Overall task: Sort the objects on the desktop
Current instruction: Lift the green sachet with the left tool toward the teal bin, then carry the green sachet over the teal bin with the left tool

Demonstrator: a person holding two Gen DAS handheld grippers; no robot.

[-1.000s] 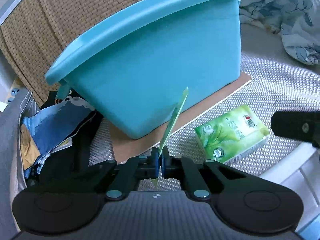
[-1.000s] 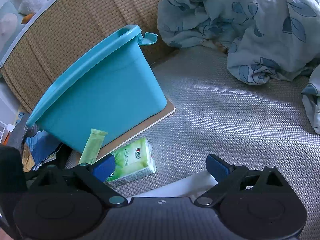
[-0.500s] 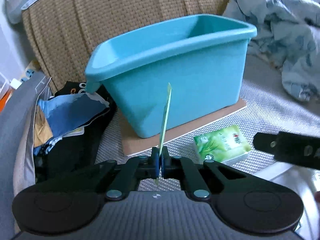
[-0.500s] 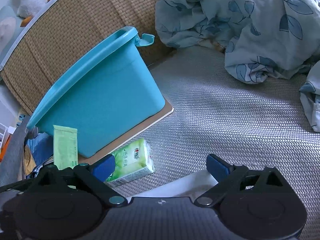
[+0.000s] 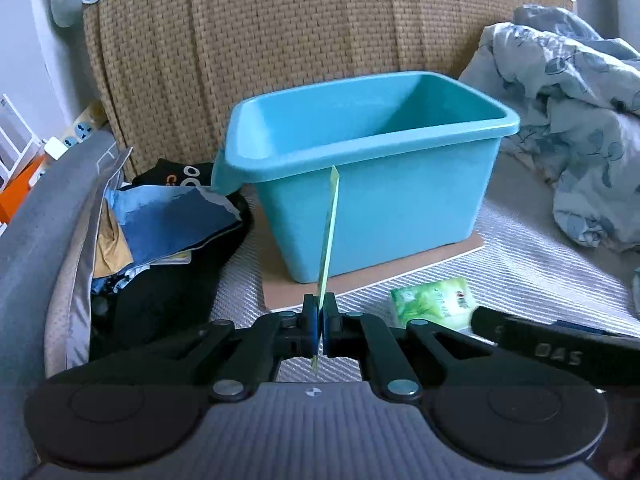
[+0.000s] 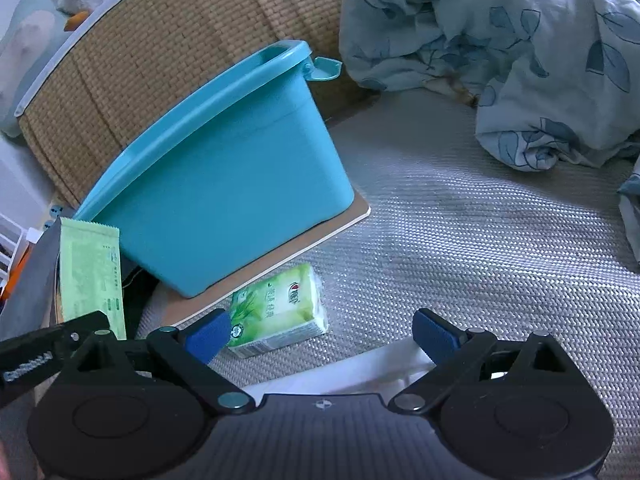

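Note:
My left gripper is shut on a thin green sachet, held edge-on and upright in front of the teal plastic bin. The same green sachet shows flat-on at the left of the right wrist view, with the left gripper clamped on its lower end. The teal bin stands on a brown board. A green tissue pack lies on the woven mat just ahead of my right gripper, which is open and holds nothing. In the left wrist view the tissue pack lies right of the sachet.
A woven headboard rises behind the bin. A crumpled leaf-print blanket fills the right side. Dark clothes and a blue bag are piled left of the bin. A white edge runs under my right gripper.
My left gripper has risen and pulled back with the sachet, so the bin's open top now shows. The sachet turned flat-on in the right wrist view. The right gripper has barely moved.

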